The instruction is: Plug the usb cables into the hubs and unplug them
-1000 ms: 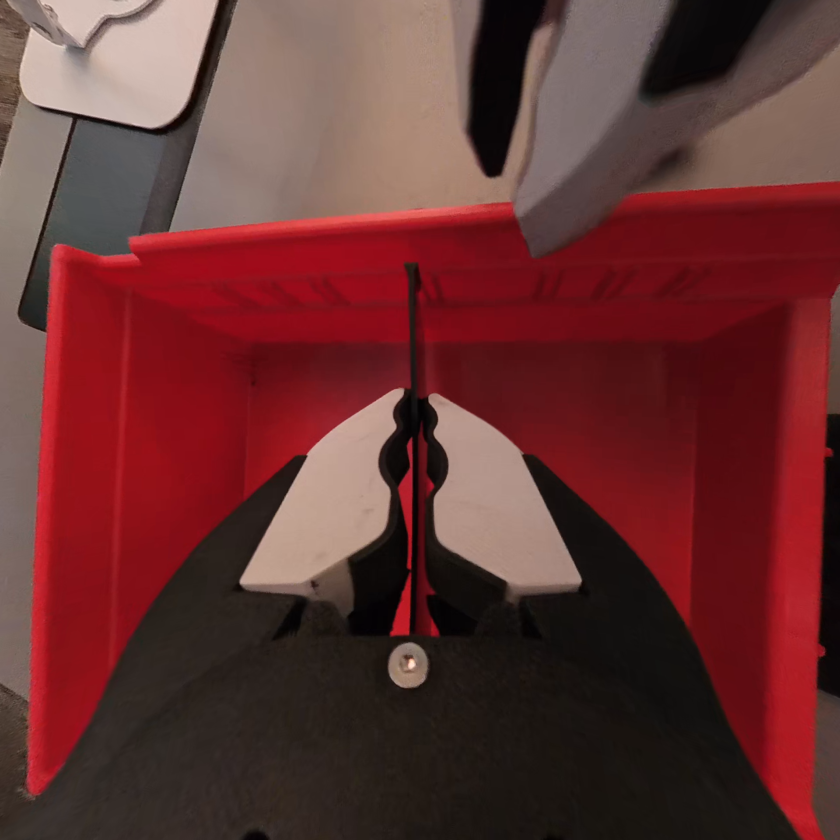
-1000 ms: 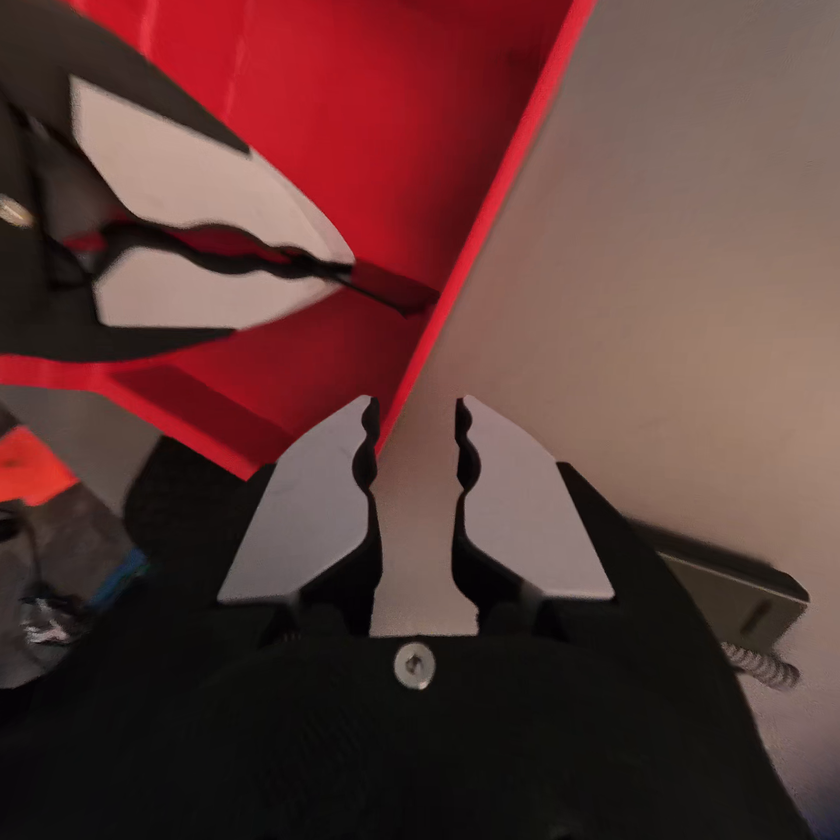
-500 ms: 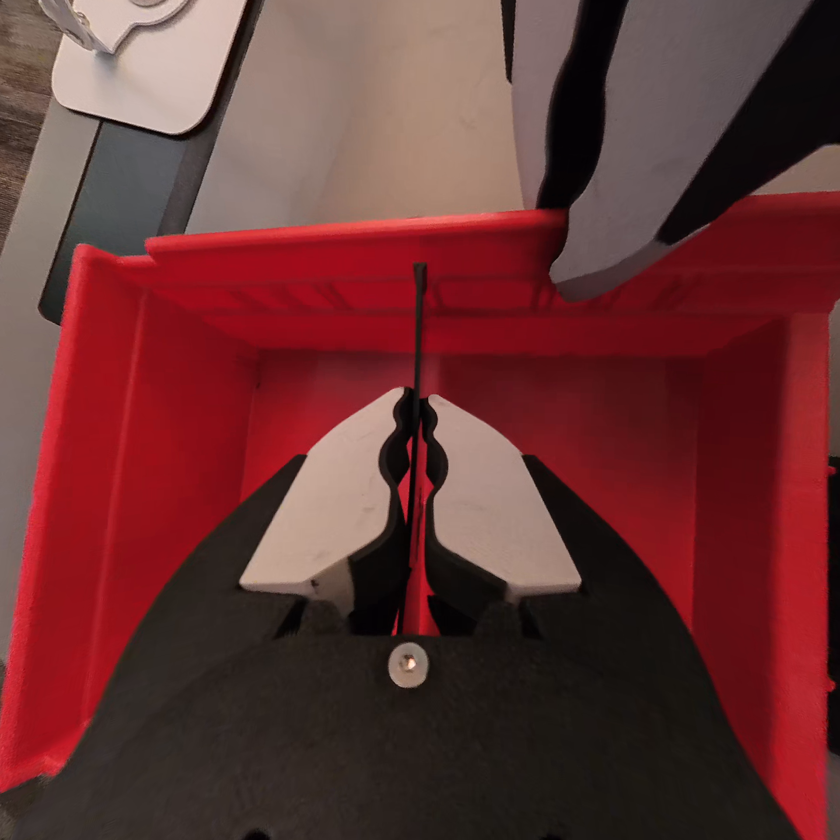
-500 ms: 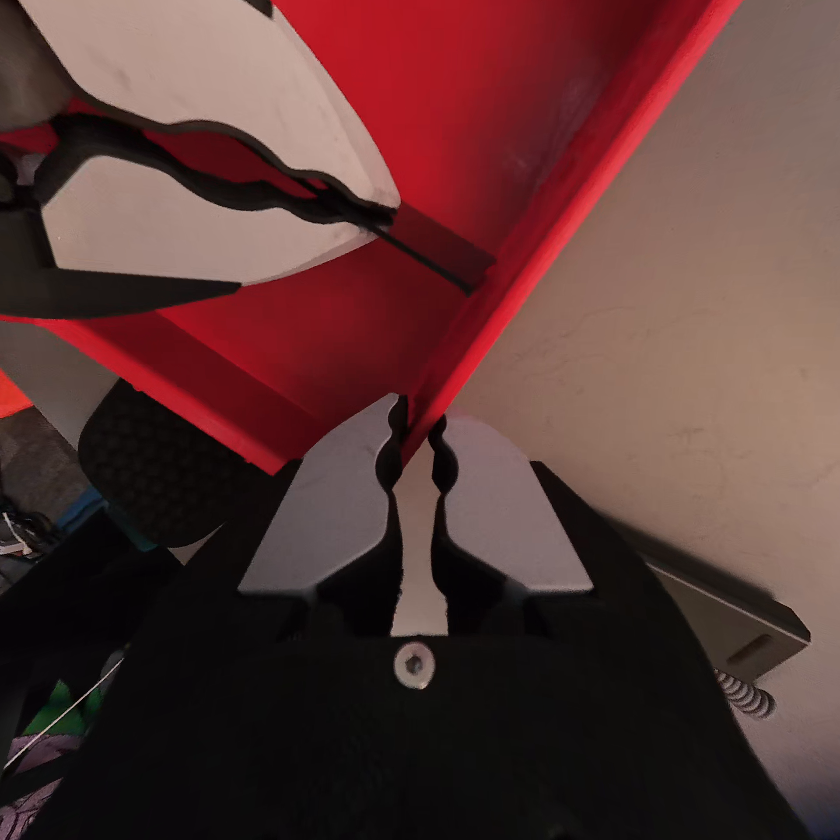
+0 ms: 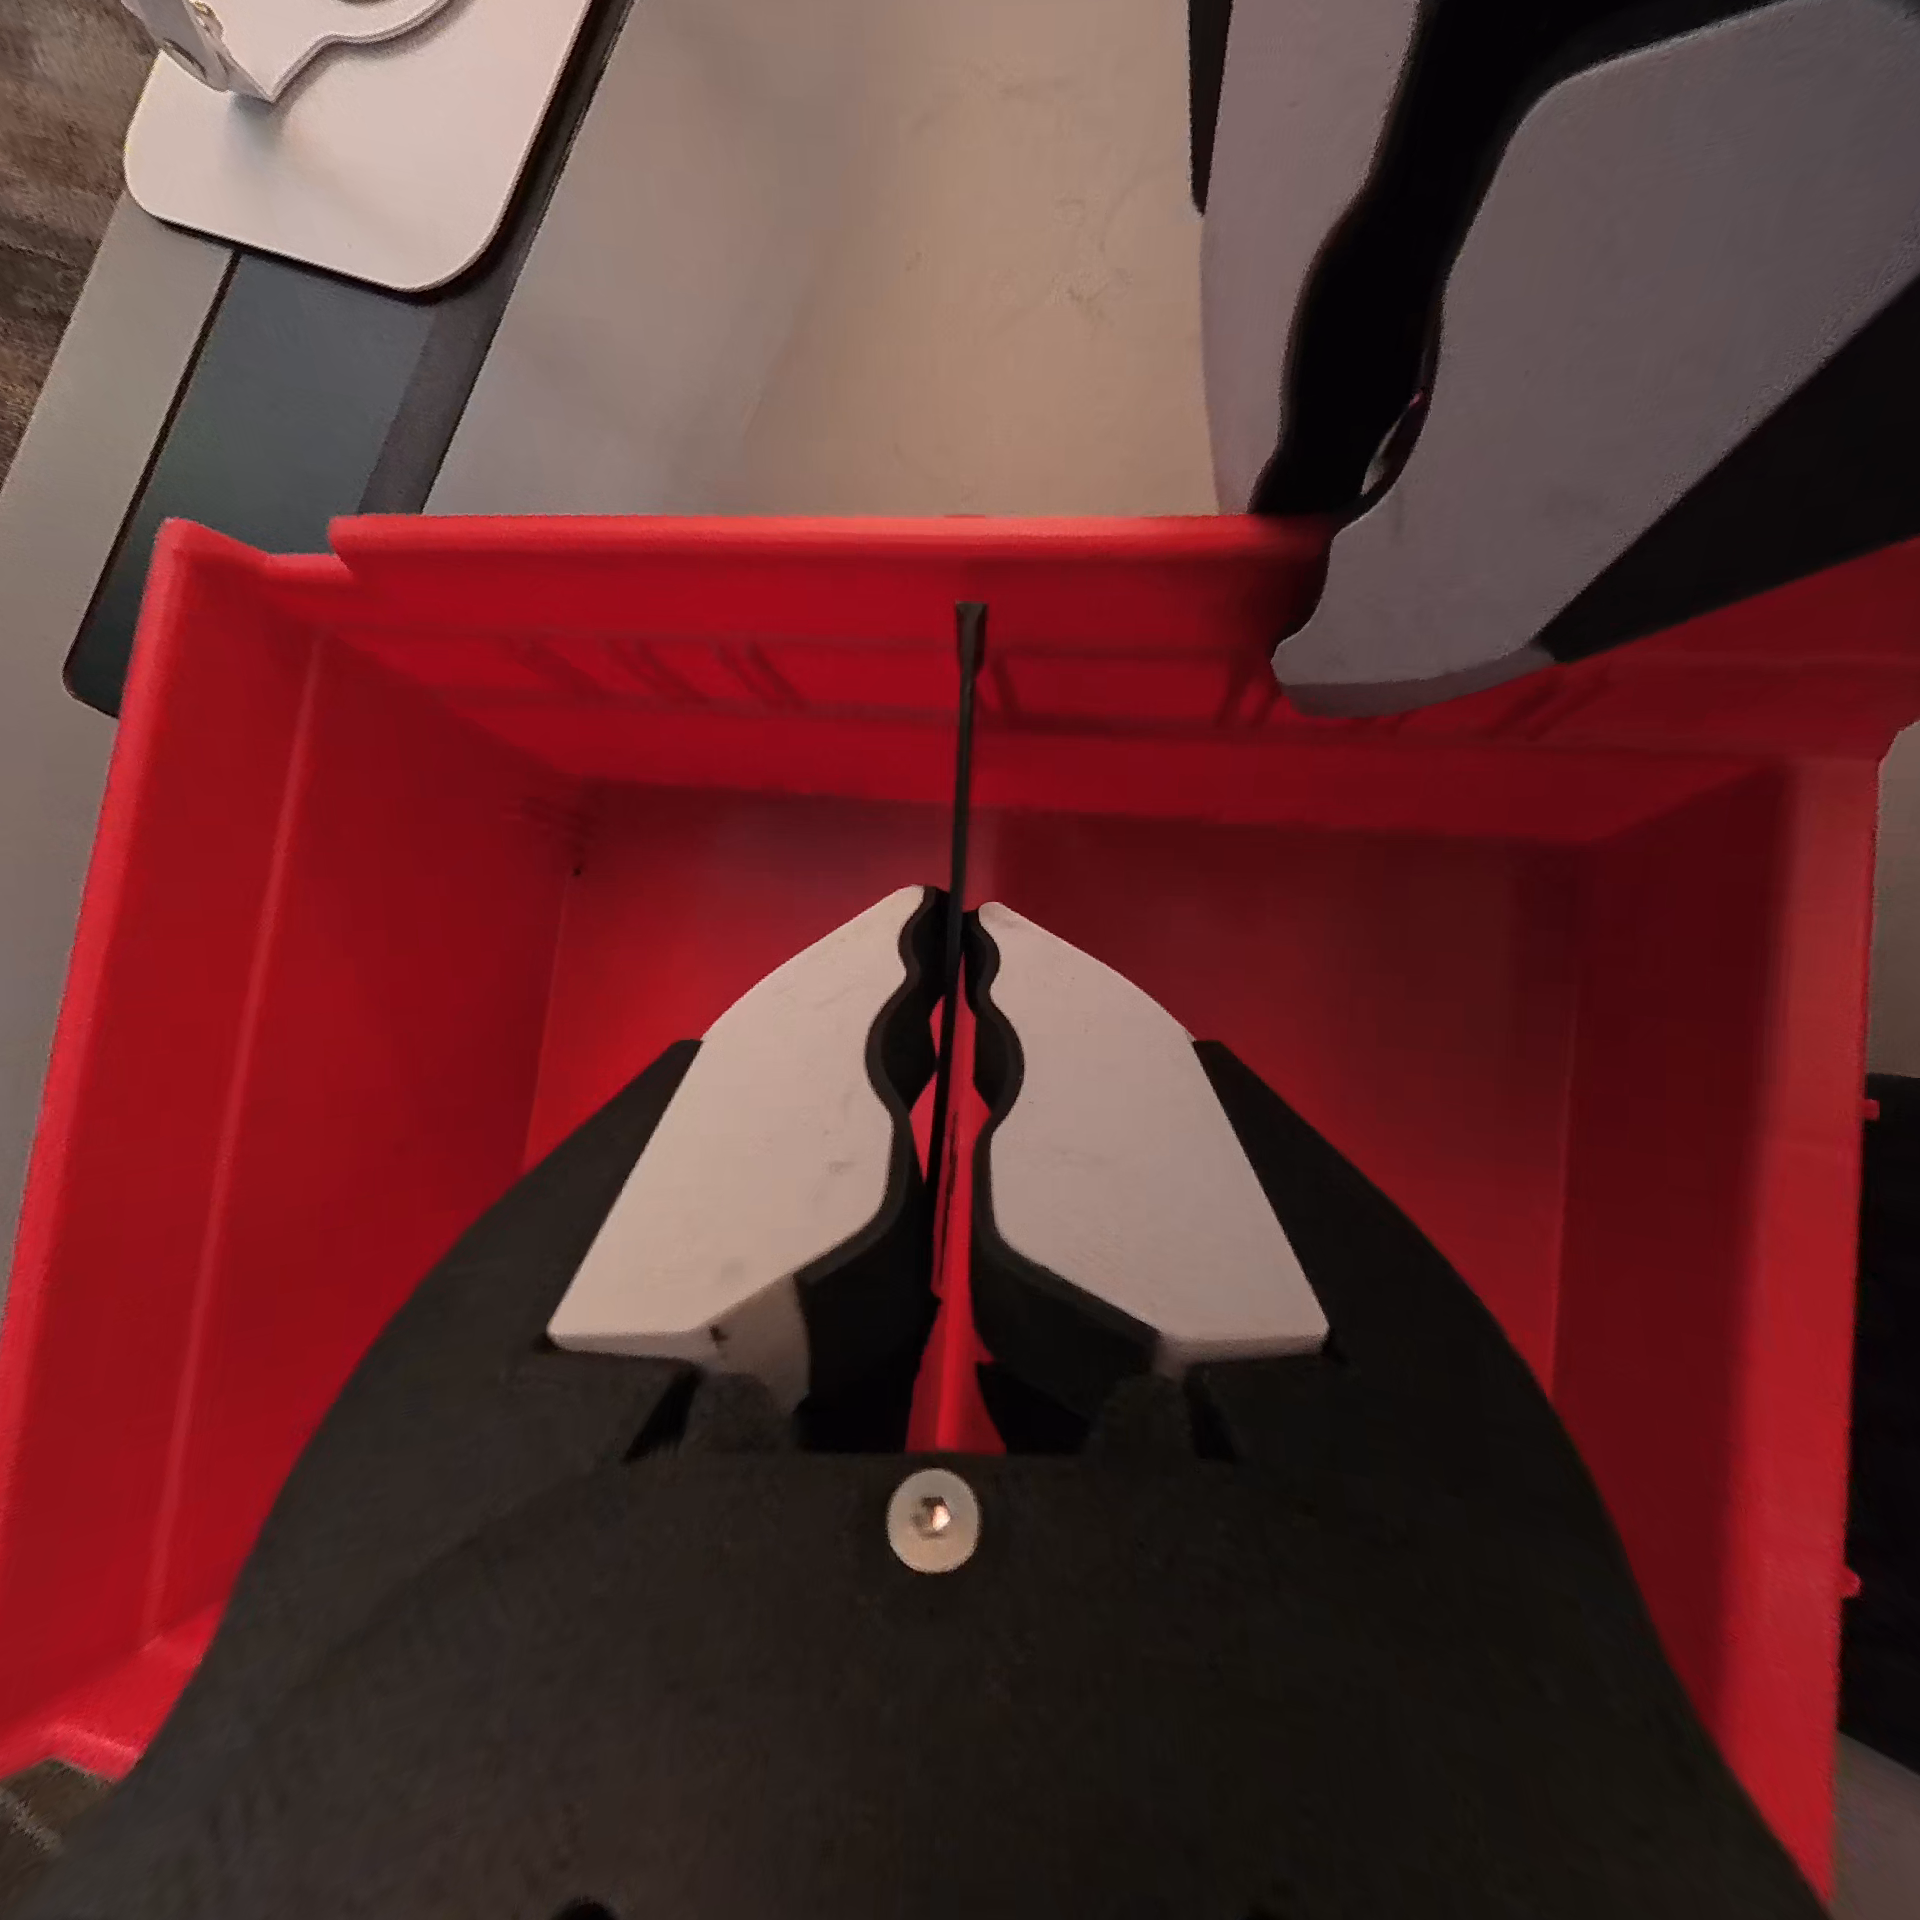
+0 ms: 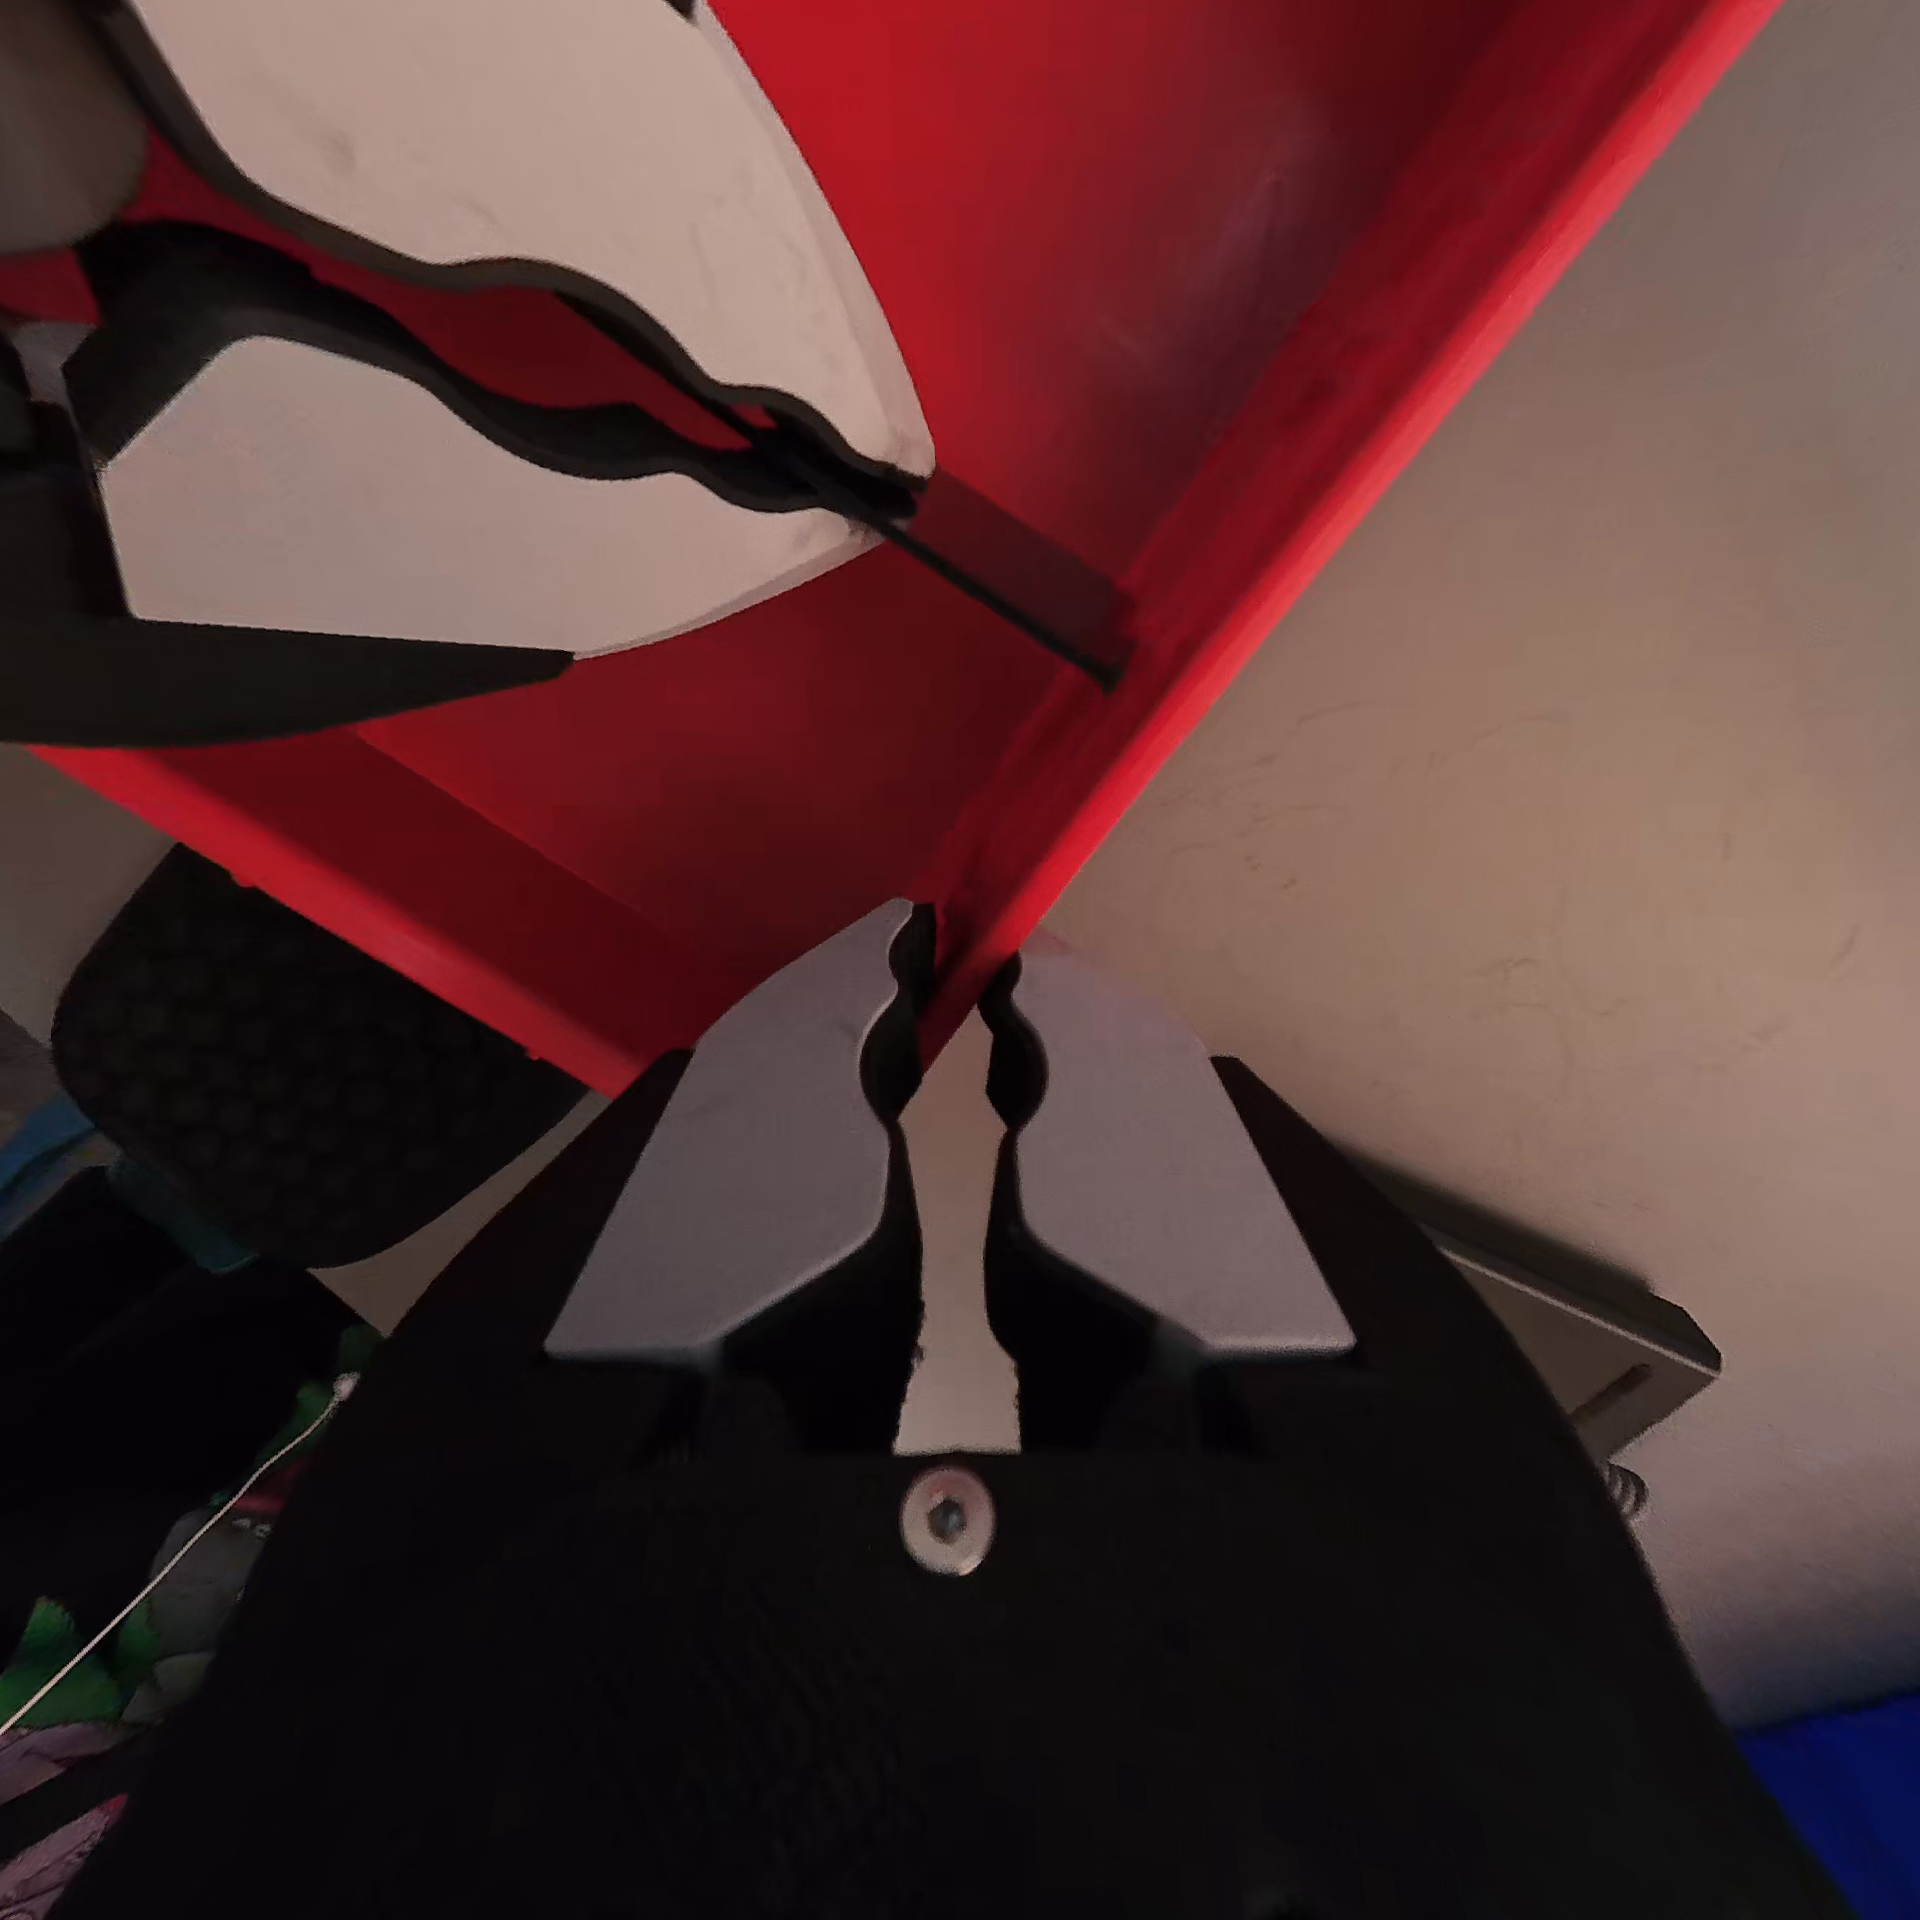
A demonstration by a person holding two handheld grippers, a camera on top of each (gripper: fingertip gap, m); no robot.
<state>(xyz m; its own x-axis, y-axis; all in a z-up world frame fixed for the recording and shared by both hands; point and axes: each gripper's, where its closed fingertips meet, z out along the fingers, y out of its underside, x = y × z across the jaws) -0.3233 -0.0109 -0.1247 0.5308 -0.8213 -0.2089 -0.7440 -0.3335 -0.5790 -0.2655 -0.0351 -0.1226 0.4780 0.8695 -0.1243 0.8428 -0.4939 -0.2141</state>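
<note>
No USB cable or hub shows in either view. A red open box (image 5: 312, 1039) lies under both grippers. My left gripper (image 5: 951, 909) is inside it, shut on a thin black plate (image 5: 966, 748) seen edge-on. The plate's far end rests at the slotted far wall (image 5: 727, 665). My right gripper (image 6: 961, 951) is closed on the rim of that far wall (image 6: 1299, 540), one finger inside the box and one outside. It shows in the left wrist view (image 5: 1340, 520) at the top right. The left gripper (image 6: 862, 488) and plate (image 6: 1039, 592) show in the right wrist view.
The box sits on a beige tabletop (image 5: 883, 260). A white flat base (image 5: 343, 156) and a dark grey slab (image 5: 291, 416) lie at the far left. A grey box-shaped device (image 6: 1558, 1340) is at the right, a black textured pad (image 6: 281, 1049) at the left. Left tips to right tips: about 7 centimeters. About 30 centimeters separates my left fingertips from the dark grey slab (image 5: 291, 416).
My right gripper has come down on the box's far wall, slid right along it, and narrowed from open to closed on the rim. My left gripper has kept its hold on the black plate.
</note>
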